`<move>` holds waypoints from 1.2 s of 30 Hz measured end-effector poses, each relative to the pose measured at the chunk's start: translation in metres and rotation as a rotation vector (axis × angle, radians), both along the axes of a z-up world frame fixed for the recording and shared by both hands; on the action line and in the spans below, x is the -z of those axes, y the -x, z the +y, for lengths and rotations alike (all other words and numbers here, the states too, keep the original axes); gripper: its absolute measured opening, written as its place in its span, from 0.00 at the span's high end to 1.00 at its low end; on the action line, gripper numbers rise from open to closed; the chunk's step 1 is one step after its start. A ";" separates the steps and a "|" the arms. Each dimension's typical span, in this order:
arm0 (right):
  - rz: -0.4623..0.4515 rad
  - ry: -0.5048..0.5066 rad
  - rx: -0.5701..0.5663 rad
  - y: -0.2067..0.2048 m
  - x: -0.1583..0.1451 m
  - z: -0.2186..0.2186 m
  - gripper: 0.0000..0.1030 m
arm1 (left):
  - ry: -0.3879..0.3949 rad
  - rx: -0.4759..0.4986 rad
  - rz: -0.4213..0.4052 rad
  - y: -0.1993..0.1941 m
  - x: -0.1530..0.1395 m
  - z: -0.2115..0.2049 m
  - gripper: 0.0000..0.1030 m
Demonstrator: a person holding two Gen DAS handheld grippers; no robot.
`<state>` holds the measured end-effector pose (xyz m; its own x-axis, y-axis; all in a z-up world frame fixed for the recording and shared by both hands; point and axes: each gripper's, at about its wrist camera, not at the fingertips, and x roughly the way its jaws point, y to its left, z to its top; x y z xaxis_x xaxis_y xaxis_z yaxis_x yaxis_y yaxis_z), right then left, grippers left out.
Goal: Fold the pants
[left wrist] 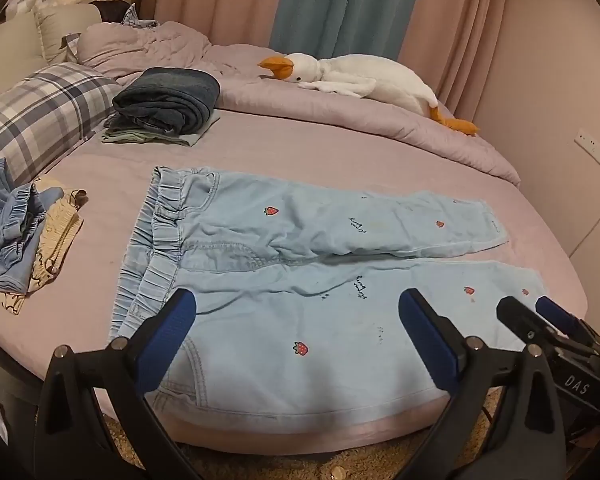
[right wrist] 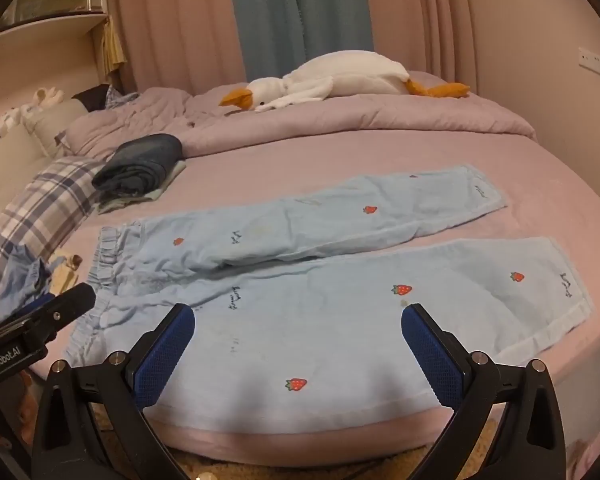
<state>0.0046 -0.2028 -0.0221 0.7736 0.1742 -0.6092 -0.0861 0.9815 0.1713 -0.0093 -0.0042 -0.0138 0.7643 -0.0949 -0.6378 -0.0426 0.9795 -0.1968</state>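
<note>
Pants (left wrist: 300, 264) lie flat lengthwise across the bed (left wrist: 340, 152), waistband left, both grippers' fingers (left wrist: 168, 328) wide open, empty

The pants (left wrist: 300, 264) lie flat on the bed (left wrist: 340, 152) at its near edge, waistband to the left, legs running right. Far left of them sits a stack of folded clothes (left wrist: 168, 104), beside a pillow (left wrist: 40, 116). A toy goose (left wrist: 360, 76) lies at the far side.

Light-blue strawberry-print pants (left wrist: 300, 256) spread flat on bed, waistband left, legs slightly apart, unfolded.
</note>
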 end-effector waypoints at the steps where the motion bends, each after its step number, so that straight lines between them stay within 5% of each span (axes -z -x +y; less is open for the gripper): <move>1: 0.001 -0.005 0.001 0.000 0.000 -0.001 0.00 | -0.002 0.002 0.003 0.000 0.001 -0.001 0.02; 36: 0.012 0.044 0.034 -0.003 0.011 -0.006 0.00 | -0.004 0.030 0.049 -0.010 0.011 -0.011 0.04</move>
<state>0.0077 -0.2092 -0.0335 0.7710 0.1205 -0.6253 -0.0508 0.9904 0.1283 0.0007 -0.0150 -0.0248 0.7287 -0.1151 -0.6751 -0.0227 0.9812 -0.1917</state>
